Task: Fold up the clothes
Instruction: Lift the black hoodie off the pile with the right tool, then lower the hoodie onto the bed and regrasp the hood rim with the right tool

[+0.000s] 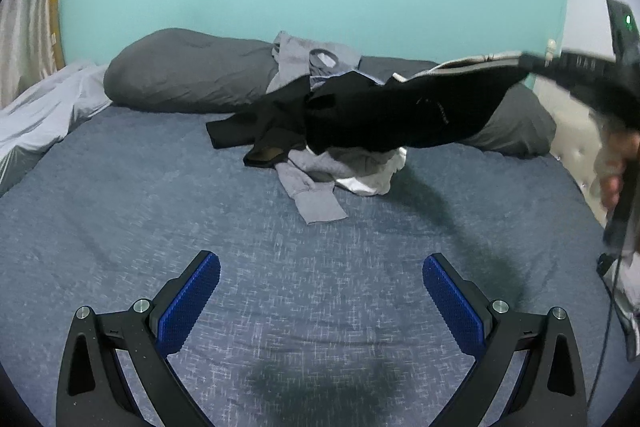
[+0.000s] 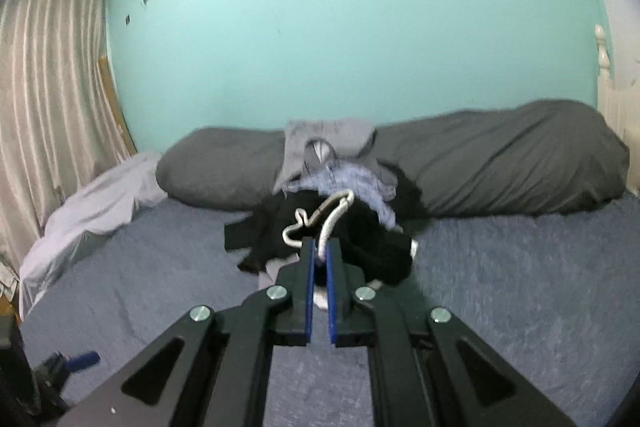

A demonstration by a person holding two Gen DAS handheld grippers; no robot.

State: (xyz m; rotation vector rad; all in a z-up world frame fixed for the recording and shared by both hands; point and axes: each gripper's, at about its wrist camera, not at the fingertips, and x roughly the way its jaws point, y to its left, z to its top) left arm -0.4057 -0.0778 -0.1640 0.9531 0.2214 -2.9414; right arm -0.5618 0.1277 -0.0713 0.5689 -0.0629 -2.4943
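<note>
Black garment: a black garment (image 1: 400, 115) with a white drawstring (image 2: 332, 215) hangs stretched in the air above the bed, its near end pinched in the right gripper (image 2: 320, 251); in the left wrist view it stretches from the right edge towards the pile, blurred.
Clothes pile: a heap of clothes (image 1: 316, 131) lies in the middle of the bed against the pillows, well ahead of the left gripper (image 1: 320, 267); grey, black, white and pale blue pieces, a grey sleeve (image 1: 316, 199) trailing towards the camera.
Surface: a bed (image 1: 160, 227) with a blue-grey textured cover; two dark grey pillows (image 2: 500, 159) along the far edge, a pale sheet (image 1: 36, 115) bunched at the left.
Room: a turquoise wall (image 2: 320, 27) behind, cream curtains (image 2: 44, 87) on the left.
Left fingers: spread wide over bare bed cover, blue pads (image 1: 192, 303) facing each other, holding nothing.
Right fingers: clamped nearly together on the garment's drawstring end, the cord running out between the blue pads (image 2: 307, 287).
</note>
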